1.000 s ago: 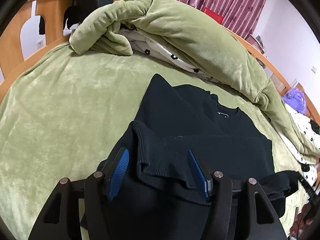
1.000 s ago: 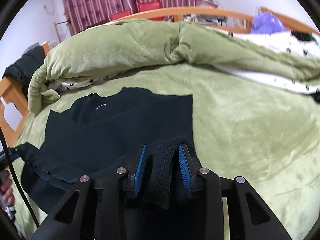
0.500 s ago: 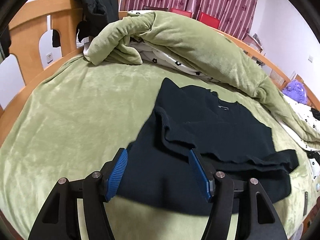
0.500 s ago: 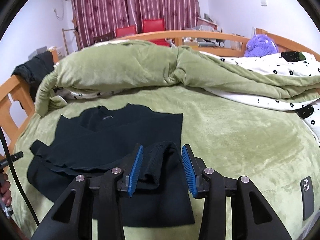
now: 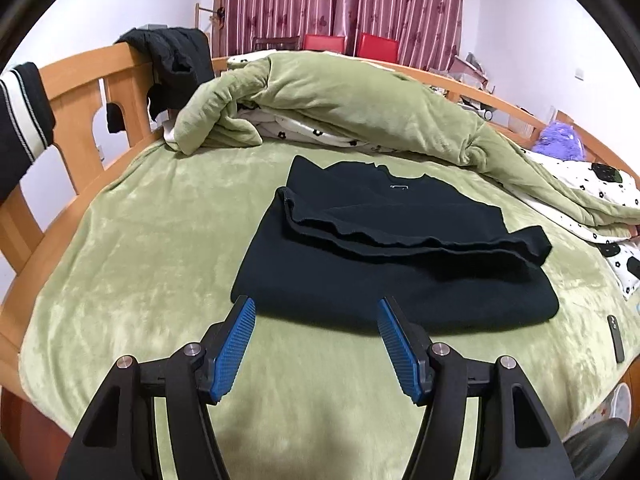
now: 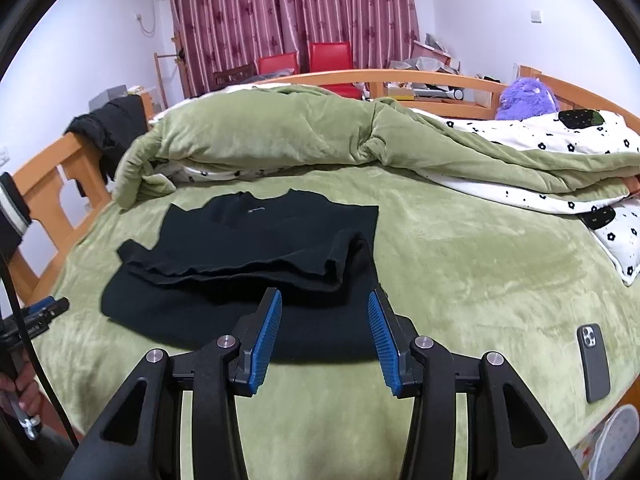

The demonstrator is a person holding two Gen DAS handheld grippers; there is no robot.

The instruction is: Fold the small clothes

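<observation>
While the left tool (image 5: 316,312) hangs with its blue pads well apart and nothing between them, the black sweater (image 5: 400,264) lies partly folded on the green bed (image 5: 152,264), its hem doubled back over the body, and the small white neck label (image 5: 399,187) is too tiny to read. Seen from the right wrist, the right tool (image 6: 325,306) is opening, empty, over the sweater's (image 6: 240,280) near edge, with a phone (image 6: 595,362) lying well to its right on the bed (image 6: 480,272).
</observation>
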